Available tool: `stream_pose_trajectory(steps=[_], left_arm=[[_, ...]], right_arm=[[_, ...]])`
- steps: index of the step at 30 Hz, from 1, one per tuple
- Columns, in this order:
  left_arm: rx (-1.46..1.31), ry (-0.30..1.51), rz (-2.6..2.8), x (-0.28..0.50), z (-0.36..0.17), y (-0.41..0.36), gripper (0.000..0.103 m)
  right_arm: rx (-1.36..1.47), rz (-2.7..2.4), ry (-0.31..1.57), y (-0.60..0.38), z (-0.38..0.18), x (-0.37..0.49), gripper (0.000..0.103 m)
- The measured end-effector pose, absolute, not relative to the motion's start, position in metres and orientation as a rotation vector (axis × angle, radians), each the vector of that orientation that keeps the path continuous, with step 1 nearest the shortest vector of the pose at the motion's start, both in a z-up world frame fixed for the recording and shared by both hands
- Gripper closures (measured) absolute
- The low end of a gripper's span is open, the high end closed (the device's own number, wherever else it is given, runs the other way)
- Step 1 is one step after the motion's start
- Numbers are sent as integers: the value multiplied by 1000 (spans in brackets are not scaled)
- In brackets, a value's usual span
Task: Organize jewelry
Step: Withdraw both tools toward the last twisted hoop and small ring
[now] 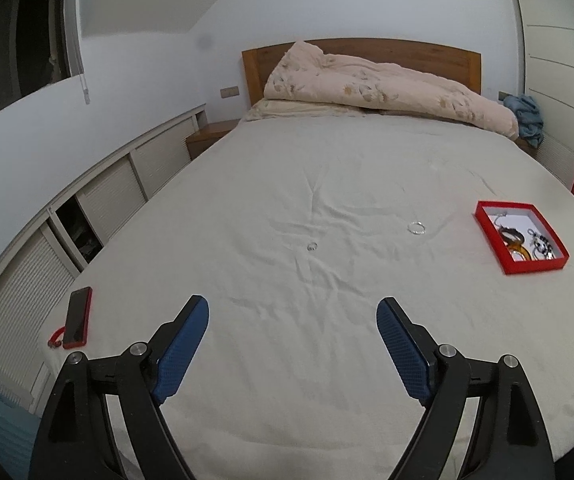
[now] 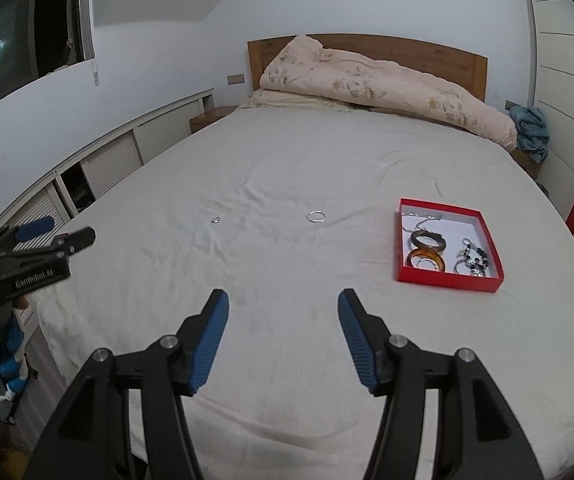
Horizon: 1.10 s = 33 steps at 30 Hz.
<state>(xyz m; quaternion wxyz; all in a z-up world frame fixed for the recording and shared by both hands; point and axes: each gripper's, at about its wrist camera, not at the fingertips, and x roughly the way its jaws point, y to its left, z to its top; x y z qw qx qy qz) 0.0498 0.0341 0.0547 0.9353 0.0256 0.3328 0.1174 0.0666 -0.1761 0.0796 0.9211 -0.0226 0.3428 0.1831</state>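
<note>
mostly the bed point(image 2: 287, 160) fills both views, its pale sheet point(image 1: 307, 352) wrinkled and spreading out ahead of both tongs. a rumpled quilt point(image 2: 387, 84) lies far off at the headboard, well beyond anything the tongs need.

next in size, the red box point(image 2: 449, 240) sits ahead and to the right of the right tongs point(image 2: 283, 304), already holding bangles point(image 2: 427, 250) and beaded pieces point(image 2: 473, 260). a phone point(image 1: 77, 316) lies just to the left of the left tongs point(image 1: 293, 312) at the bed's edge.

both tongs hang open and empty above the sheet, with nothing between their blue pads point(image 2: 211, 340).

two pieces are not yet in the box. a thin silver hoop point(image 2: 316, 216) lies straight ahead of the right tongs, well short of the box and left of it. a small ring point(image 1: 311, 246) lies ahead of the left tongs, a little right of centre, apart from the hoop.

the step in hand looks like picking up a loose piece. the hoop seems the natural one for the right tongs, since it is nearer the box. it lies flat on soft cloth, so coming down with one pad inside the loop and one outside should catch the wire better than squeezing across it. pressing too deep would likely pinch the sheet as well, so a light touch and a slow close seem wise. the ring is tiny and may slip; it probably wants the very tips of the pads.
</note>
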Motion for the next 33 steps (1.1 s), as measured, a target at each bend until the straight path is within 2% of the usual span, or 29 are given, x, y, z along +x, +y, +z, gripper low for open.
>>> stream_pose_trajectory(steps=[21,33], left_arm=[[66,731,213,126,46,48,17],[-1,836,248,178,-14,83,17]], right_arm=[[-8,368,790,-170,44,146,47],[-13,355,869,-164,0,209,47]])
